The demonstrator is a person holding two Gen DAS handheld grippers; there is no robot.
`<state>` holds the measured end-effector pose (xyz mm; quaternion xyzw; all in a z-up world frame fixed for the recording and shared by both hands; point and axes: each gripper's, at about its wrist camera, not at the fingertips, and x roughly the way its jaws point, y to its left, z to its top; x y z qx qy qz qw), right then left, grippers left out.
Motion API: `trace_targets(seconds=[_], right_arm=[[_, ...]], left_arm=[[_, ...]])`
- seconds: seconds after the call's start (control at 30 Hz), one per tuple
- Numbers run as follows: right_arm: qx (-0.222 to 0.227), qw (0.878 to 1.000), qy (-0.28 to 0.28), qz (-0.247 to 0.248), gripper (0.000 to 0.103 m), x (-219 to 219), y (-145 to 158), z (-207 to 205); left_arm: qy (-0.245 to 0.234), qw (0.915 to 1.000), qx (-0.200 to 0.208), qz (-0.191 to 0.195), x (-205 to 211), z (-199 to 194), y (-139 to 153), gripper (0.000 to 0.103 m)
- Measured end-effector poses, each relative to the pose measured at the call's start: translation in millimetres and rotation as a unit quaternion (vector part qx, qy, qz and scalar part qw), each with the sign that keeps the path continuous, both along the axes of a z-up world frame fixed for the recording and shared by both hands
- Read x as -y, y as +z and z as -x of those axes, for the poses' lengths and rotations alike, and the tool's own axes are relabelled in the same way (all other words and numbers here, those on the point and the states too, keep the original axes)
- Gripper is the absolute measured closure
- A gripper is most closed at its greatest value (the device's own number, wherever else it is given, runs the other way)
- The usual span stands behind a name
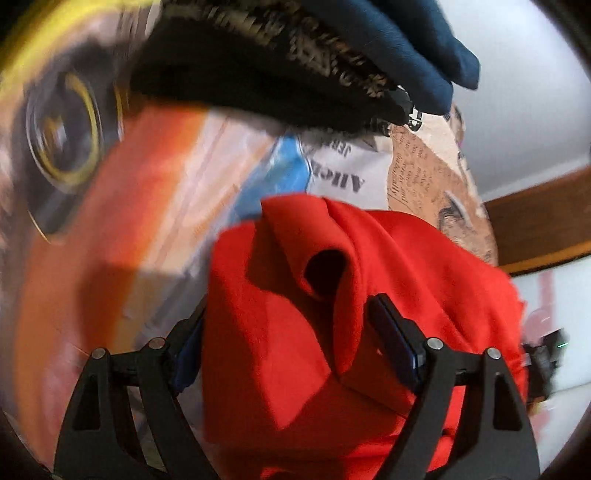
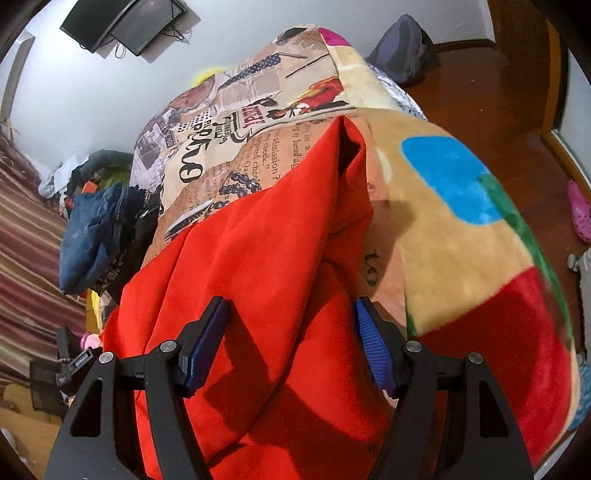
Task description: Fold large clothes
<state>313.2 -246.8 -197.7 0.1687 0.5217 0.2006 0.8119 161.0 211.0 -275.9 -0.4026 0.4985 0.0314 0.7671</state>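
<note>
Red garment runs lengthwise away across patterned blanket, bunched.

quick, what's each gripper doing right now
left gripper: open, red garment between the jaws.
right gripper: open, red garment between the jaws.

The red garment hides one left pad; the printed blanket is blurred.

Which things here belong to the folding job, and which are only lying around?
Belong to the job:
- red garment, bunched between the fingers of both grippers
- left gripper
- right gripper
- printed blanket that the garment lies on

Only lying around:
- pile of dark clothes
- wall screen
- pink shoe on the floor
- backpack
</note>
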Motion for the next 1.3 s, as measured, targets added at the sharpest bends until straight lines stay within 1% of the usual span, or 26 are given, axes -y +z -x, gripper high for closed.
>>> trace_targets(seconds=[0.07,0.13,0.17,0.2,0.23,0.27,0.3,0.33,0.37,0.4,0.47,0.57,0.63,0.67,0.73,0.77,0.8,0.87,0.97,1.03,1.13,1.23,1.3], right_arm=[[-0.008,1.0,0.003,-0.01,0.036,1.2,-5.4,-3.6],[-0.007,1.0,0.002,-0.014,0.036,-0.9,-7.9,-6.4],[-0.005,1.0,0.001,-0.015,0.038,-1.6,-7.4,-6.9],[-0.004,1.0,-0.001,-0.015,0.041,-2.1,-6.9,-7.3],[-0.003,1.0,-0.003,-0.017,0.048,-2.6,-6.3,-7.4],[-0.003,1.0,-0.004,-0.019,0.057,-2.9,-5.8,-6.8],[-0.002,1.0,-0.005,-0.022,0.062,-2.8,-4.6,-5.5],[0.0,1.0,-0.007,-0.025,0.073,-2.4,-3.4,-5.3],[0.004,1.0,-0.008,-0.029,0.081,-2.3,-0.2,-3.4],[0.008,0.999,-0.008,-0.031,0.082,-2.2,3.5,-1.3],[0.023,0.999,-0.01,-0.031,0.086,-3.3,14.2,2.6],[0.059,0.998,-0.008,-0.033,0.088,-4.6,40.6,9.8],[0.077,0.996,-0.004,-0.047,0.089,-4.2,56.8,12.9],[0.09,0.994,0.001,-0.055,0.09,-4.9,69.7,14.8],[0.117,0.992,0.004,-0.057,0.092,-7.4,91.0,17.0],[0.126,0.99,0.006,-0.057,0.092,-9.1,97.2,17.5],[0.141,0.988,0.009,-0.059,0.092,-10.8,108.7,17.7],[0.168,0.984,0.009,-0.062,0.092,-13.7,128.6,15.1],[0.196,0.978,0.003,-0.07,0.092,-14.0,152.5,4.7],[0.211,0.975,0.001,-0.064,0.092,-17.5,162.5,-4.0],[0.231,0.971,-0.009,-0.054,0.092,-21.3,172.9,-22.1],[0.237,0.97,-0.023,-0.041,0.092,-22.9,170.6,-42.0],[0.226,0.973,-0.029,-0.037,0.092,-22.6,161.4,-55.0]], left_arm=[[-0.004,0.9999,0.007,0.007,0.2,1.4,1.4,0.026],[-0.016,0.9997,0.016,0.007,4.2,1.5,8.7,0.035],[-0.027,0.9994,0.022,0.007,8.3,1.2,13.3,0.037],[-0.035,0.999,0.026,0.004,10.7,0.0,17.7,0.045],[-0.046,0.9984,0.033,0.002,14.9,-0.9,21.6,0.057],[-0.055,0.9978,0.038,-0.003,19.8,-1.9,26.4,0.062],[-0.058,0.9974,0.041,-0.009,22.3,-2.6,29.3,0.07],[-0.062,0.9967,0.049,-0.018,25.2,-3.2,34.6,0.079],[-0.065,0.9961,0.054,-0.026,27.0,-3.8,39.4,0.083],[-0.067,0.9953,0.061,-0.035,29.8,-4.9,45.6,0.088],[-0.068,0.9932,0.077,-0.054,33.6,-4.4,61.6,0.089],[-0.072,0.9892,0.108,-0.069,36.6,-4.4,90.0,0.09],[-0.077,0.9844,0.137,-0.079,39.9,-5.1,116.5,0.091],[-0.081,0.9812,0.153,-0.086,42.0,-6.4,131.1,0.091],[-0.088,0.9724,0.187,-0.108,48.9,-10.1,163.6,0.091],[-0.093,0.9665,0.207,-0.121,52.5,-11.9,181.3,0.091],[-0.095,0.9621,0.22,-0.13,54.9,-13.8,193.4,0.091],[-0.099,0.949,0.255,-0.158,59.6,-21.1,225.7,0.091],[-0.099,0.9345,0.285,-0.188,62.4,-41.8,257.5,0.091],[-0.098,0.9289,0.293,-0.204,61.8,-54.8,267.6,0.091],[-0.099,0.9278,0.285,-0.219,58.7,-86.1,271.2,0.091],[-0.1,0.9297,0.268,-0.232,57.8,-116.0,261.1,0.091],[-0.105,0.9327,0.249,-0.238,58.9,-138.8,246.2,0.091]])
